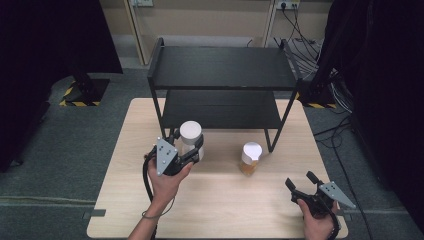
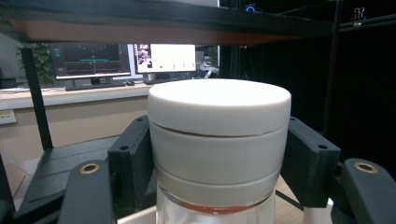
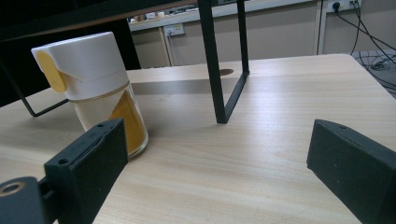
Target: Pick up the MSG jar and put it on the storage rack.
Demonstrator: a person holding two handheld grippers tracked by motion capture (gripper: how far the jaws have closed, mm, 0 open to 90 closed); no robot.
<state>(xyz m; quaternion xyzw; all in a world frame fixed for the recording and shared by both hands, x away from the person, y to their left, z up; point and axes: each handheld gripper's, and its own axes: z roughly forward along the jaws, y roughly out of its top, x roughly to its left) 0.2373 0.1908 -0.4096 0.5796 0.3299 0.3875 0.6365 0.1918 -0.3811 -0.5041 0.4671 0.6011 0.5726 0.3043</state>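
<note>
**A:** So what's the left gripper (image 1: 186,148) doing?

**B:** Its jaws are clamped on the white cap of a jar (image 2: 218,140), one black pad on each side. The cap is smooth, matte and round, with a seam partway down. Below it is clear glass with a reddish line just under the cap. In the high view the jar (image 1: 190,135) sits right at the front edge of the rack (image 1: 220,67), in front of its lower shelf. I honestly can't tell whether its base is on the table or off it, since the hand hides it.

**A:** And the right gripper (image 1: 301,181)?

**B:** Jaws spread wide, pinching nothing. It's near the table's front right corner. The blocky black pads look a bit grainy, with bare wood between them.

**A:** Second jar?

**B:** Yep, a spice jar (image 3: 95,88) stands upright on the table, near a rack leg and well apart from the right gripper. It has a white flip cap with a yellow tab on the side, and clear glass holding orange-yellow powder.

**A:** Surroundings?

**B:** A pale wood-grain table (image 1: 220,210), a black two-tier metal rack at its back, and grey carpet. Cables run along the right, with sockets on the back wall. The left gripper view catches monitors (image 2: 126,58) on a desk behind.
</note>
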